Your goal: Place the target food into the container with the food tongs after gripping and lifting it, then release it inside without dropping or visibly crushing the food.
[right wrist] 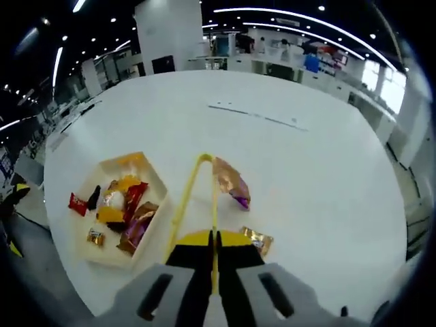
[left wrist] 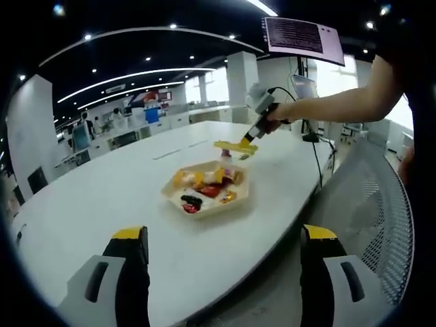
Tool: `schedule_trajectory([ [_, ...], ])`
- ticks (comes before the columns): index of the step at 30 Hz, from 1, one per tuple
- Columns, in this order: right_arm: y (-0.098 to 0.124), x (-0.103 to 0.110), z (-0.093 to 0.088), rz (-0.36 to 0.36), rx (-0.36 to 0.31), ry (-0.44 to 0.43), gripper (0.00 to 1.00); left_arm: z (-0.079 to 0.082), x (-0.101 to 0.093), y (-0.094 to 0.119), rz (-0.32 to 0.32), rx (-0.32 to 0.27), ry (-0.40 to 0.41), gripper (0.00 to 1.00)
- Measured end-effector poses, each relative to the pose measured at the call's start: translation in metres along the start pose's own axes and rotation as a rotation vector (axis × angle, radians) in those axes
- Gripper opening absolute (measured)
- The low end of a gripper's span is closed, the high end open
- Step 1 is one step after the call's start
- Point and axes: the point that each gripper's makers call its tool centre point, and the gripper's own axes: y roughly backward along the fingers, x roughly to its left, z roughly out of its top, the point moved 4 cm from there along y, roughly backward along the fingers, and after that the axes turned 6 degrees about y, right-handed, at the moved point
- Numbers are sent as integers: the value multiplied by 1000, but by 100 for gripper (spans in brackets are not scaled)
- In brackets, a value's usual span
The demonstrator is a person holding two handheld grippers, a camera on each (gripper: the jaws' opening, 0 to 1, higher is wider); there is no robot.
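Nearest in our right gripper view, the right gripper [right wrist: 212, 262] has its two jaws pressed together on the handle of one pair of yellow food tongs [right wrist: 197, 197]. We count two tong arms running forward and meeting at the tip, and we cannot tell whether that tip touches the wrapper beside it. Just right of the tip lies one purple-and-gold snack packet [right wrist: 231, 182] on the white table [right wrist: 306, 177]. One smaller gold packet [right wrist: 257, 240] lies nearer, right of the jaws. Left of the tongs sits one cream hexagonal tray [right wrist: 155, 178] holding a heap of wrapped snacks [right wrist: 126, 208], too jumbled for us to count; one red packet [right wrist: 77, 203] pokes past its left rim.

Our left gripper view shows the left gripper [left wrist: 225, 262] with jaws spread wide, holding nothing, at the table's near edge. Bare tabletop surrounds the tray [left wrist: 204, 208] on every side. Beyond it, a person's hand [left wrist: 272, 122] holds the right gripper above the table. One mesh chair back [left wrist: 381, 204] stands at the right edge.
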Motion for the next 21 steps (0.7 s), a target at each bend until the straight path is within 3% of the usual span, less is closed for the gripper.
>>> schedule_trajectory([
  [5,4,16,-9,58,-2,-40,1,6,-2,3,3,-13,-17,88],
  [14,16,32,-24,67,8,-13,1,24,-13,-4,-38,-57,-32,88],
  [21,51,77,12,174,-164,54,1,47,-25,-14,-115,-94,-22,85],
])
